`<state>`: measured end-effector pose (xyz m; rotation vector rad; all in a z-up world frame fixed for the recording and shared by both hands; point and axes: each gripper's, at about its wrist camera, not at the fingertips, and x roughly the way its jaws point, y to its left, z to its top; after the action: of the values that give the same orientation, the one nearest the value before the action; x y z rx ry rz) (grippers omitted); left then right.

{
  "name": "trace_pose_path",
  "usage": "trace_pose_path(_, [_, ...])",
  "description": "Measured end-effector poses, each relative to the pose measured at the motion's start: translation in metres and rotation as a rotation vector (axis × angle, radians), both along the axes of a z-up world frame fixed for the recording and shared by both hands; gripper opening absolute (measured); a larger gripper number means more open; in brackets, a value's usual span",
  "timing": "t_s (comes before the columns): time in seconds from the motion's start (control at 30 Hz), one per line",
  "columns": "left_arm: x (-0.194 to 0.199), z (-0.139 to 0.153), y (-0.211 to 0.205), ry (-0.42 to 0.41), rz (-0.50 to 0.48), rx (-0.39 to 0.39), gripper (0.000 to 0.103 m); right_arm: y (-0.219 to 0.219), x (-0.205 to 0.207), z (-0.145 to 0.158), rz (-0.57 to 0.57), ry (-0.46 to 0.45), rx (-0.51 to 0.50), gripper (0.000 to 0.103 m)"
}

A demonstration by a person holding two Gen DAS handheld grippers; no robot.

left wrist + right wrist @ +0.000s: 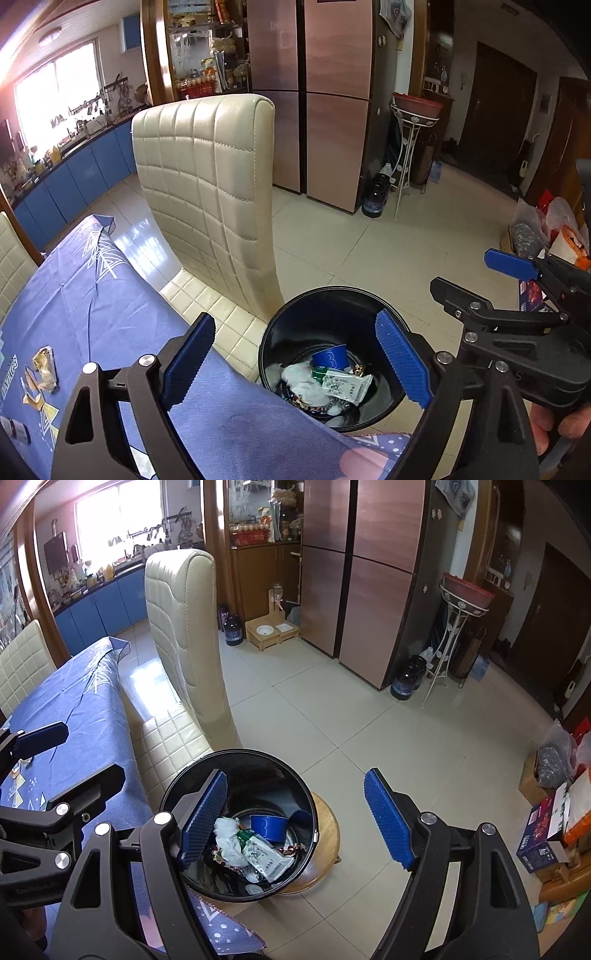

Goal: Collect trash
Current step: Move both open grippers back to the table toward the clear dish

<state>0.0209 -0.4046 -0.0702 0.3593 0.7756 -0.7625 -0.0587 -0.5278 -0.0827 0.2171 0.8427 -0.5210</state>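
A black round trash bin (pixel 291 314) (pixel 207 764) stands on a wooden stool (pixel 325 838) beside the table. It holds a blue paper cup (pixel 330 356) (pixel 267 825), white tissue (pixel 299 376) (pixel 227 834) and a white-green packet (pixel 345 384) (pixel 266 856). My left gripper (pixel 295 363) is open and empty above the bin's near rim. My right gripper (pixel 295 816) is open and empty over the bin. The right gripper also shows in the left wrist view (pixel 476 278). Torn wrappers (pixel 40 373) lie on the blue tablecloth (pixel 92 295) at far left.
A cream padded chair (pixel 210 192) (pixel 184 627) stands tucked at the table, right behind the bin. Boxes and bags (pixel 557 808) sit on the floor at the right. A fridge (pixel 369 572), dark jugs (pixel 406 679) and a plant stand (pixel 454 627) line the far wall.
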Motion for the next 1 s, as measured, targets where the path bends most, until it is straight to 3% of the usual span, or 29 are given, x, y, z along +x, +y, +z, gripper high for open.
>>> trace_pose_path(0.47, [0.011, 0.004, 0.054, -0.013, 0.117, -0.001, 0.086, 0.042, 0.024, 0.006, 0.107, -0.004, -0.019, 0.077])
trace_pose_path(1.0, [0.036, 0.006, 0.179, -0.011, 0.363, -0.009, 0.086, 0.153, 0.082, 0.013, 0.362, -0.007, -0.04, 0.077])
